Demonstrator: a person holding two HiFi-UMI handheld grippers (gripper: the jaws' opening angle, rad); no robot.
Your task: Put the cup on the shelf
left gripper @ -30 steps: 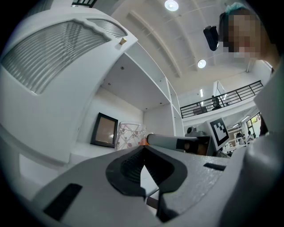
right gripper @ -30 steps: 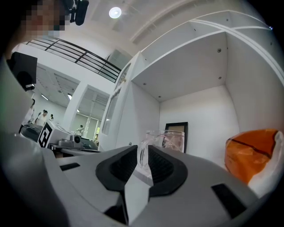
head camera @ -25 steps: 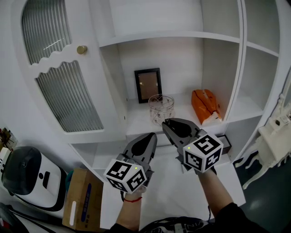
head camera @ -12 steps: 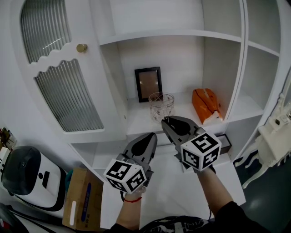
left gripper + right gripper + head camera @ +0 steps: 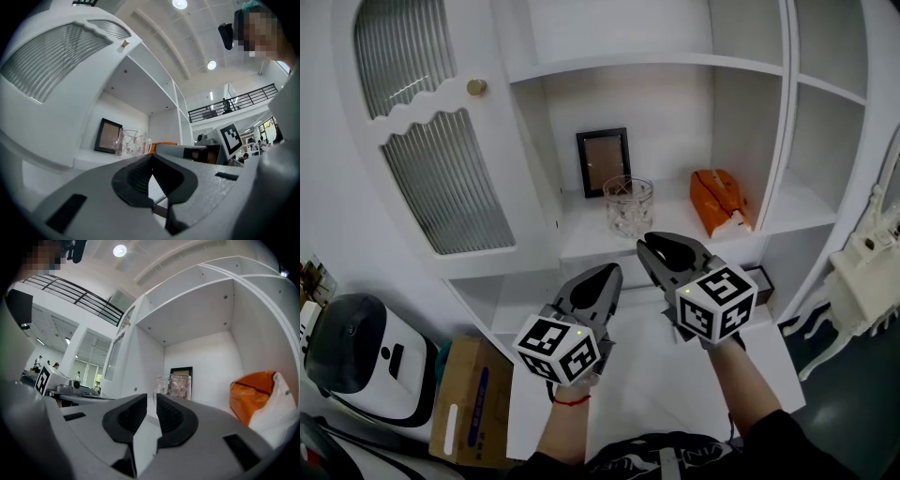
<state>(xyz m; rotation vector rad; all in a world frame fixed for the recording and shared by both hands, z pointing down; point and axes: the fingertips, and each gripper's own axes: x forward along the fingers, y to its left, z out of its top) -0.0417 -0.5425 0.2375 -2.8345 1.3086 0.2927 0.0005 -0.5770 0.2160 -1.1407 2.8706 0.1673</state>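
Observation:
A clear patterned glass cup (image 5: 628, 206) stands upright on the white shelf (image 5: 581, 246), in front of a black picture frame (image 5: 603, 161). My right gripper (image 5: 649, 244) hovers just in front of the shelf edge, below and slightly right of the cup, without touching it. Its jaws are drawn together to a thin slit with nothing between them (image 5: 152, 397). My left gripper (image 5: 607, 274) floats lower and to the left, jaws shut and empty (image 5: 151, 157). Both gripper views show the cup ahead (image 5: 132, 142) (image 5: 172, 385).
An orange and white bag (image 5: 718, 200) lies on the same shelf, right of the cup. A cabinet door with ribbed glass (image 5: 441, 178) flanks the shelf on the left. Another shelf board (image 5: 647, 64) runs above. A cardboard box (image 5: 469, 403) sits on the floor.
The right gripper has drawn back a little from the cup, which stays standing on the shelf. The left gripper has barely moved.

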